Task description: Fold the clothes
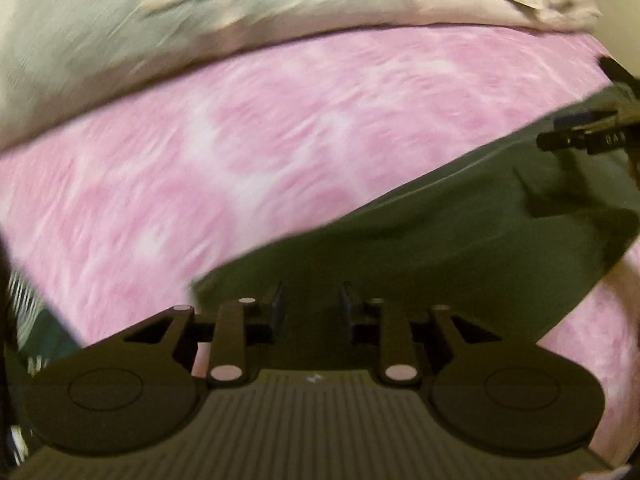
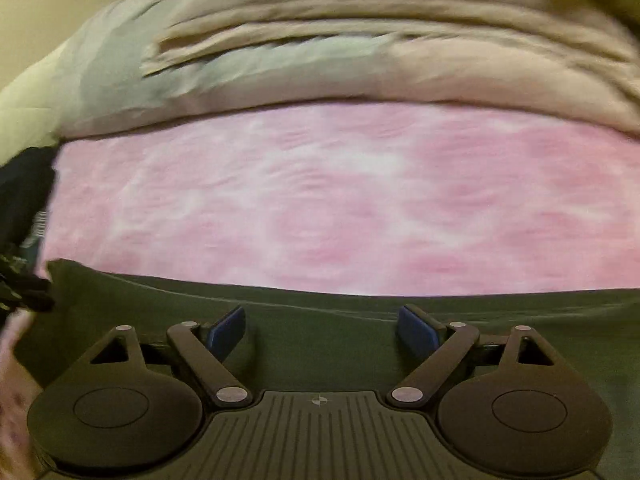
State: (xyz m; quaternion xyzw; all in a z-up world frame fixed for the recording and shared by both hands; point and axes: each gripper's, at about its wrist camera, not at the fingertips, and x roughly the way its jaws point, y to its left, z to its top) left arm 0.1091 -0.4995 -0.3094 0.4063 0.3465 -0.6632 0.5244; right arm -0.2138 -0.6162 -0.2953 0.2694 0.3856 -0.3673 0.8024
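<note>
A dark green garment (image 1: 440,232) lies flat on a pink tie-dye bed cover (image 1: 240,152). In the left wrist view my left gripper (image 1: 310,308) hovers over the garment's near left corner, jaws partly open with nothing between them. My right gripper (image 1: 580,140) shows at the far right over the same cloth. In the right wrist view my right gripper (image 2: 320,328) is open wide over the green garment (image 2: 320,344), near its straight far edge, holding nothing. Both views are motion-blurred.
A rumpled beige and grey blanket (image 2: 360,52) is heaped along the far side of the pink cover (image 2: 320,200). Dark and striped clothes (image 1: 24,320) lie at the left edge, also in the right wrist view (image 2: 24,200).
</note>
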